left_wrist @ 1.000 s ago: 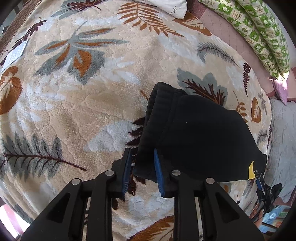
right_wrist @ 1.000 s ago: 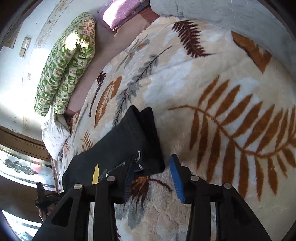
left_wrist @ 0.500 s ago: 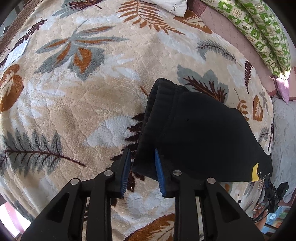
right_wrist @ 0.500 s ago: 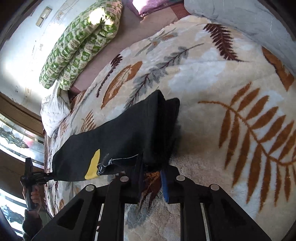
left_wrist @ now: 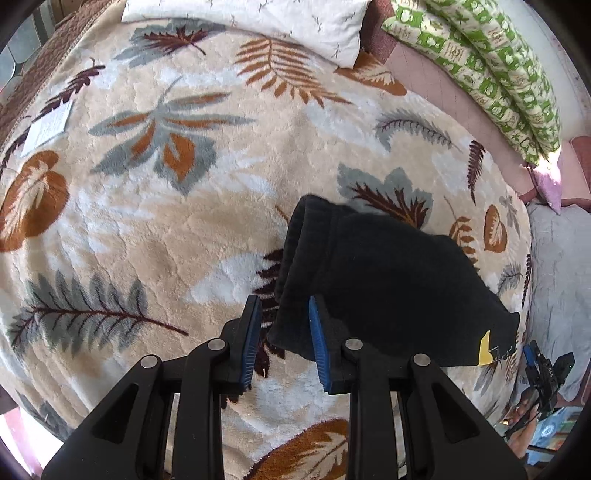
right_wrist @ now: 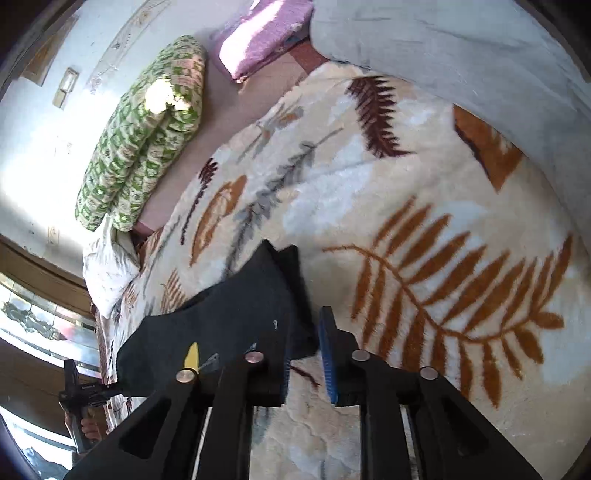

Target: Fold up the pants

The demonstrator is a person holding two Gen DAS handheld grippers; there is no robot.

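Note:
Black pants (left_wrist: 388, 280) lie folded into a compact bundle on a cream blanket with a leaf pattern (left_wrist: 155, 229). A yellow tag (left_wrist: 484, 347) shows at one corner. My left gripper (left_wrist: 282, 343) is open, with the near left corner of the bundle between its blue pads, not clamped. In the right wrist view the pants (right_wrist: 229, 317) sit low and left. My right gripper (right_wrist: 306, 360) is open, its fingers straddling the bundle's near corner. The yellow tag (right_wrist: 192, 356) shows there too.
A white pillow (left_wrist: 266, 22) and a green patterned rolled quilt (left_wrist: 491, 77) lie along the far edge. A grey cover (right_wrist: 461, 55) and a purple cushion (right_wrist: 258, 40) lie beyond the blanket. A white paper label (left_wrist: 48, 127) lies at far left.
My left gripper has opened wider and drawn back a little. My right gripper, shut on the pants' corner half a second ago, has opened and let go. The pants lie flat.

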